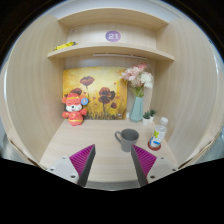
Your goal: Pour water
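A grey mug (127,138) stands on the wooden desk (95,140), handle toward the left, just ahead of my right finger. A small clear bottle (160,132) with a white cap and an orange label stands to the mug's right, beyond my right finger. My gripper (113,160) is open and empty. Its magenta pads (82,158) are wide apart above the desk's near part. Nothing is between them.
An orange fox toy (73,108) stands at the back left. A flower painting (94,93) leans on the back wall. A blue vase with pink flowers (137,98) stands at the back right, with a small potted plant (148,116) beside it. A shelf (105,50) hangs above.
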Available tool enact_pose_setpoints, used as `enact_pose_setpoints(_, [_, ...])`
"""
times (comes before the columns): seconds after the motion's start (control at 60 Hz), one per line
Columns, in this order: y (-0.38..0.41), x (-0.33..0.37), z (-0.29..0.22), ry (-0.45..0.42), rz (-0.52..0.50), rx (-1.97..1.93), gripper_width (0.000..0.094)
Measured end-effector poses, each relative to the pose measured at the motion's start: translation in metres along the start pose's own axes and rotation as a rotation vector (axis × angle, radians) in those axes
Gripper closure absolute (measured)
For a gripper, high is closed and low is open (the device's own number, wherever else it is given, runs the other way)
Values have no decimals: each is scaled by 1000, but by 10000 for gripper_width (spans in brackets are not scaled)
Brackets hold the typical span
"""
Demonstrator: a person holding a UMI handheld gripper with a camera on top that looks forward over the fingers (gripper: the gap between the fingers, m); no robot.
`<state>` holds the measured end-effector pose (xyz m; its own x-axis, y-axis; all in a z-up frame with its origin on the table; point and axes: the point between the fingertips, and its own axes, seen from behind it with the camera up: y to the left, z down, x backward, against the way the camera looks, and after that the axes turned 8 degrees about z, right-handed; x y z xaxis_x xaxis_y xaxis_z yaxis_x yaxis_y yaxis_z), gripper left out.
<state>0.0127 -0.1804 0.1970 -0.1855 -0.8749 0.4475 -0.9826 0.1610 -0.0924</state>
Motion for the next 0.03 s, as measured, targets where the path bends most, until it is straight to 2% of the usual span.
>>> enact_pose_setpoints(0.033, [1,1,-2,-2,2,2,212])
